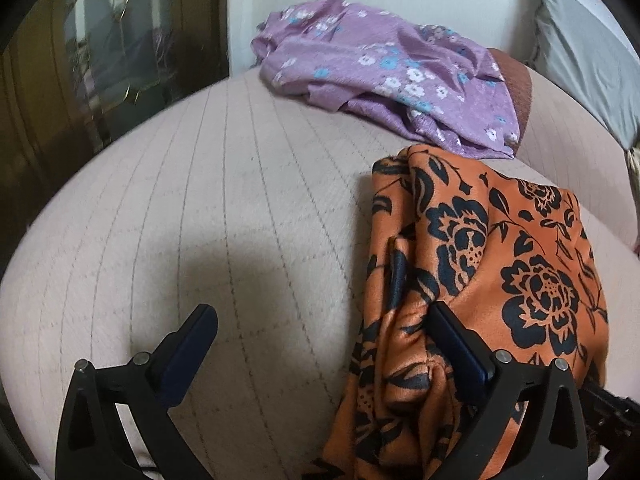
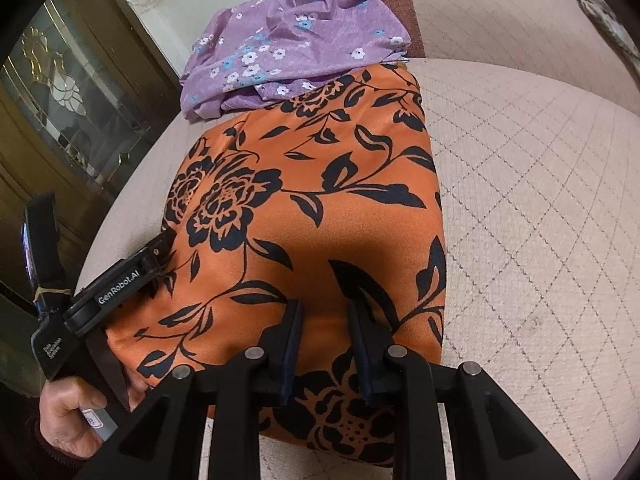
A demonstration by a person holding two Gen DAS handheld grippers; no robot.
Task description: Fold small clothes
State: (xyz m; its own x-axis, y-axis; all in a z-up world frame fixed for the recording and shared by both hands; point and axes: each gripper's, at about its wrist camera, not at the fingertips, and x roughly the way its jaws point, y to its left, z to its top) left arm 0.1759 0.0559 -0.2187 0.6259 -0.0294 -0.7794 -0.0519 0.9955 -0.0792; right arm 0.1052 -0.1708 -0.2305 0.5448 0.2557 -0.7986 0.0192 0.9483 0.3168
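The orange garment (image 2: 312,216) lies on the quilted cushion (image 2: 540,200), long axis 12 to 6 o'clock. The right gripper (image 2: 325,312), narrowly parted, presses its near end; the left gripper (image 1: 320,320) stands spread beside its 9 o'clock edge.

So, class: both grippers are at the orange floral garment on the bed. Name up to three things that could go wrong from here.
1. The left gripper stands wide open, one finger over the bunched edge of the orange garment, so that side may slump or unfold.
2. The right gripper is narrow with a ridge of cloth between its fingers; the smooth fabric might slip out.
3. The purple floral garment touches the orange one's far edge and could get dragged along.
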